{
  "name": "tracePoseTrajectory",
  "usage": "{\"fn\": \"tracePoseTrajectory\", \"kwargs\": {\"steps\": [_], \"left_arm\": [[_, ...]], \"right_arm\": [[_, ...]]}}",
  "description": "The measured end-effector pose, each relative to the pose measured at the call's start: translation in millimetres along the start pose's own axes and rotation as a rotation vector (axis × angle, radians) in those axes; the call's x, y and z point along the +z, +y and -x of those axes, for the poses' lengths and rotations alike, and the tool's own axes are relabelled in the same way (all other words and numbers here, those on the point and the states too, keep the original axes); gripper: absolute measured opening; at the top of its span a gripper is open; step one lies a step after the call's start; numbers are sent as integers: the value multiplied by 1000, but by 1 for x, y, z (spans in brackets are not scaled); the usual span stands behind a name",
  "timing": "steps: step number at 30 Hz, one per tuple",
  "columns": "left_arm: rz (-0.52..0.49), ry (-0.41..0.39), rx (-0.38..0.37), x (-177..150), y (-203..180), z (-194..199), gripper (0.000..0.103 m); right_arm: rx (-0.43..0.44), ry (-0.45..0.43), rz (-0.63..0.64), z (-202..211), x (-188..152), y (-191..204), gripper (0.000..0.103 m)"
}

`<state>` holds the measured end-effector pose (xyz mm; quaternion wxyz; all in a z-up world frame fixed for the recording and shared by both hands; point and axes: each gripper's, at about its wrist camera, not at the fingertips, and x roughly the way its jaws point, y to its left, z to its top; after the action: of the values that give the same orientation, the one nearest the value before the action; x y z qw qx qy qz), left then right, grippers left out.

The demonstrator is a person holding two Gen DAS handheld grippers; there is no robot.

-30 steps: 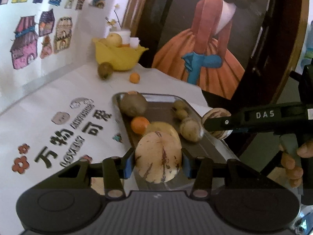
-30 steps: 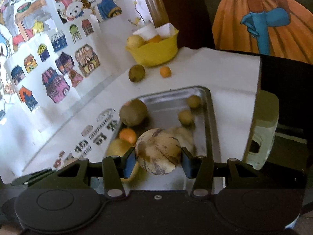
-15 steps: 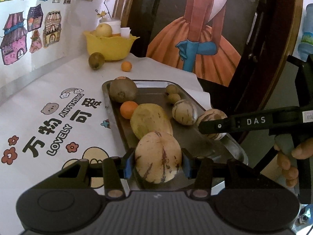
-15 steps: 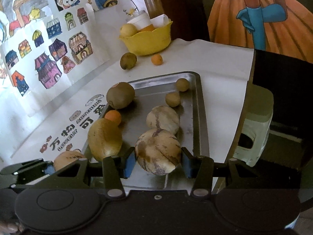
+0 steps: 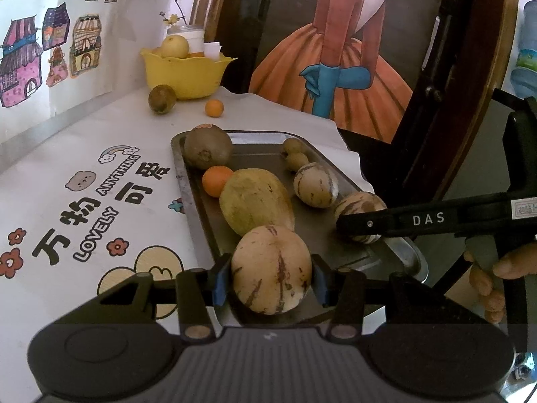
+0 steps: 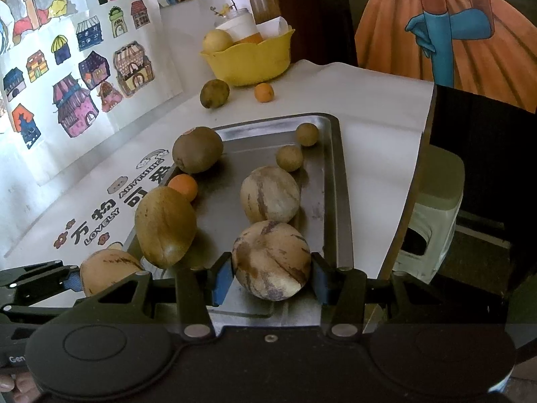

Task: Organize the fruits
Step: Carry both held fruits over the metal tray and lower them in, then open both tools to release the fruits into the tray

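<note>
My left gripper [image 5: 271,280] is shut on a pale striped fruit [image 5: 271,268] over the near end of the metal tray [image 5: 183,184]. My right gripper [image 6: 271,282] is shut on a second striped fruit [image 6: 272,260] over the tray's [image 6: 335,181] near right part. Whether either fruit touches the tray I cannot tell. Each gripper shows in the other's view: the right gripper [image 5: 355,225] with its fruit [image 5: 360,205], and the left gripper's fruit [image 6: 107,268]. Lying in the tray are a third striped fruit [image 6: 270,193], a big yellow-green fruit [image 5: 256,201], a brown fruit [image 5: 208,146], an orange [image 5: 216,180] and two small fruits [image 6: 289,158].
A yellow bowl [image 5: 186,74] holding fruit and cups stands at the table's far end, with a loose brown fruit [image 5: 162,99] and a small orange [image 5: 214,107] before it. The table edge runs just right of the tray, above a pale stool [image 6: 436,208]. A person's hand [image 5: 486,278] holds the right gripper.
Both grippers keep their fruits. The right gripper has sunk a little toward the tray's near end, and more of the tray and its fruits now shows in both views.
</note>
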<state>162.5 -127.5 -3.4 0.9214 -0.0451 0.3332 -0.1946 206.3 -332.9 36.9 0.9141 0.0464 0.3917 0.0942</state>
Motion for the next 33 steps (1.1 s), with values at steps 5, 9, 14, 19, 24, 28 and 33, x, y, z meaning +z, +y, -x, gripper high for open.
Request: {"fn": "tracePoseTrajectory", "kwargs": {"steps": [5,9,14,19,24,28,33], "left_arm": [[-13,8,-1,-2,-3,-2,52],[-20,19,-2,-3,-4,-4,53],[-39,34,-1,-4,-7,-6,53],[-38,43,-3,-2,-6,-6,54],[-57,41,-5,-4,-9,-2,59],[-72,25,-4,-8,-15,6,68],[-98,-7,15,-13,-20,25,81]], "right_arm": [[-8,-5,15,0,-2,1,50],[-18,-11,39,0,-3,3,51],[-22,-8,44,0,-4,4,51],[-21,-7,42,3,-7,3,52],[-15,-6,37,7,-10,1,53],[-8,-12,33,13,-13,0,56],[0,-27,24,25,-15,-2,61]]}}
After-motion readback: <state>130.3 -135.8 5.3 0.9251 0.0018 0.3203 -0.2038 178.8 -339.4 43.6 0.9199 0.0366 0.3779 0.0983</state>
